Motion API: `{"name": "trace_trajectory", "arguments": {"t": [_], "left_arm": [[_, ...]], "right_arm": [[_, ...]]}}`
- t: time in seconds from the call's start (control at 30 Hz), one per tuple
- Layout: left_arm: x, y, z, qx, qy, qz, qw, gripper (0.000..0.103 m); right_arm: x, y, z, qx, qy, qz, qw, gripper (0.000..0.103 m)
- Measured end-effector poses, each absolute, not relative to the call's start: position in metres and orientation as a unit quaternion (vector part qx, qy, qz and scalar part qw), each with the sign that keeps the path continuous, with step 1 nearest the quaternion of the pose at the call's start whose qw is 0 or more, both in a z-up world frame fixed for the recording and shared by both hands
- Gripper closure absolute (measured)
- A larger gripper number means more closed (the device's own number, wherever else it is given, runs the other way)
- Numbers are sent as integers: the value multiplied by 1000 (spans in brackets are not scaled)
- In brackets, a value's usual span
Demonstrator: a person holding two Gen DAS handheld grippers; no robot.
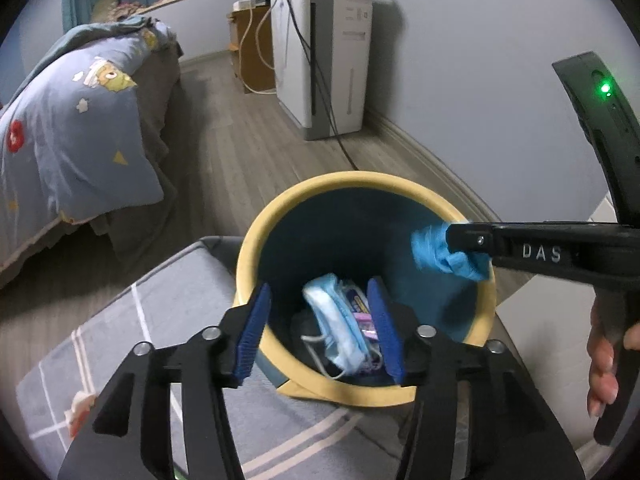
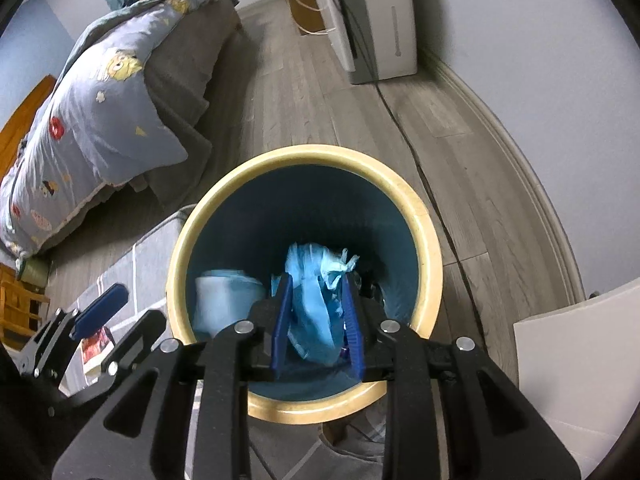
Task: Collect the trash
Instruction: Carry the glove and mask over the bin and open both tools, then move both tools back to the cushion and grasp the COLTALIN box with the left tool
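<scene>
Both grippers were parked over the trash bin [image 1: 362, 240], the round one with the yellowish rim and dark blue inside, sitting lower centre in both views.

In the left wrist view the left gripper [image 1: 320, 330] had its blue pads spread well apart over the near edge of the bin, nothing pinched between them. Through the gap you could see a light blue face mask [image 1: 338, 330] lying at the bottom of the bin, along with some purple-printed wrapper [image 1: 362, 314] just beside it. Couldn't make out what else was down there, too dark.

The right gripper [image 1: 452, 254] came in from the right edge of that frame, with a crumpled blue wad [image 1: 442, 254] at its tip, right over the bin's far-right rim. A person's hand [image 1: 604, 364] was wrapped on its handle at the lower right.

From the right wrist view the same blue wad [image 2: 314, 308] sat between the right gripper [image 2: 316, 320] pads, above the bin [image 2: 424, 220] opening. The pads were close on either side of it, and it looked like they were still touching it, so I'd call it gripped, loosely. The mask [image 2: 228, 300] showed up pale blue at the lower left inside the bin.

Around it: a bed [image 1: 76, 120] with a cartoon-print quilt in the upper left, a white appliance [image 1: 324, 56] against the wall up top, a grey rug [image 1: 132, 332] under the bin on a wood-look floor [image 1: 224, 152].
</scene>
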State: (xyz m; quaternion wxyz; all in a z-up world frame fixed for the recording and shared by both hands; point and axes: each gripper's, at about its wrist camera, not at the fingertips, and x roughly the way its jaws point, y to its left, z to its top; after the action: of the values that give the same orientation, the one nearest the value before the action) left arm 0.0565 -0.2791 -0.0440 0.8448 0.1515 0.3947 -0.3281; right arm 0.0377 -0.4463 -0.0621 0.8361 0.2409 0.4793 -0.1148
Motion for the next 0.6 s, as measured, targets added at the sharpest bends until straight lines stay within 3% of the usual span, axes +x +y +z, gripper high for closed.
{"name": "trace_trajectory", "arguments": {"t": [0.17,0.23,0.27,0.33,0.37,0.6], "left_arm": [[55,-265,-45,136,405,-324,844,31],[54,-258,-45,131,404,-320,847,20],[53,-253,-44,129,403,-317,849,18],[49,-241,-41,129,399,-303,856,9],[49,-237,-40,129,397,-298,859,9],[47,-193,-21,121,392,-268,872,7]], "right_arm": [[35,-448,-59,237,473,-135,838,51],[34,-447,-58,237,470,-140,839,35],[34,-447,-57,238,469,-143,839,31],[33,-445,-54,231,467,-149,840,10],[33,-443,-52,226,466,-151,842,5],[39,-421,-42,200,470,-128,850,6]]}}
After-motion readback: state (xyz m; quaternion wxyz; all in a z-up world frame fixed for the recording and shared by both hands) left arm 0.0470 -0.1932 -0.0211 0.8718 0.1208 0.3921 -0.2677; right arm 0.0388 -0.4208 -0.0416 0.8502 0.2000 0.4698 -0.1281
